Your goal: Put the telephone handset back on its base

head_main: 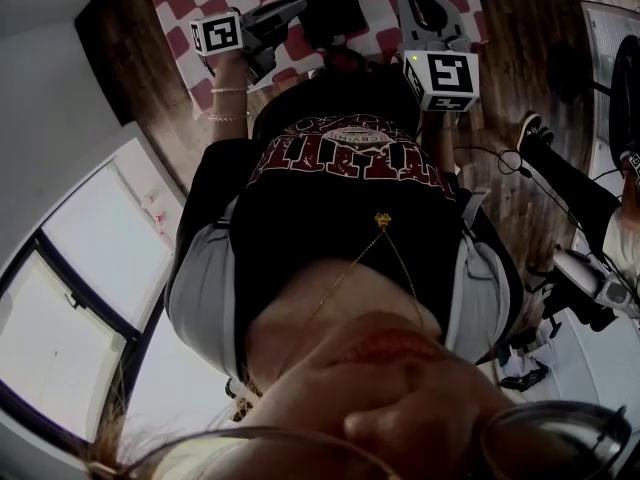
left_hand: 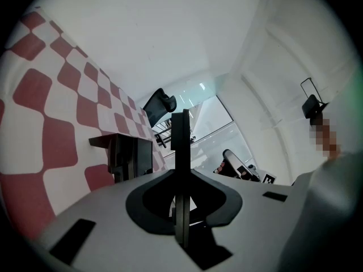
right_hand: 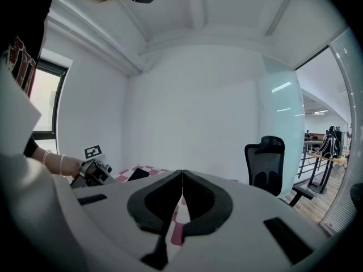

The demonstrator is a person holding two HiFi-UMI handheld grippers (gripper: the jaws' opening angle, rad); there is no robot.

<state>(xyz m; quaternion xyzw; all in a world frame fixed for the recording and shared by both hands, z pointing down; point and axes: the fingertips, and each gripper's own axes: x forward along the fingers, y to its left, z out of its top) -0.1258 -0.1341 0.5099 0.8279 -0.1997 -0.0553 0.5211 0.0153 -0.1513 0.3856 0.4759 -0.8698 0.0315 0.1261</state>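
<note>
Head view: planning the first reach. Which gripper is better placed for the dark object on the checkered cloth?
Left, probably. The left gripper, shut and empty, has the dark object looming close beside its jaws; from the right gripper, also shut, it looks smaller and farther.

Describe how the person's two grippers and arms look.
Left gripper and right gripper: grey bodies, black jaws, each carrying a white cube with black square markers. Bracelets circle the left wrist; black T-shirt, red print.
</note>
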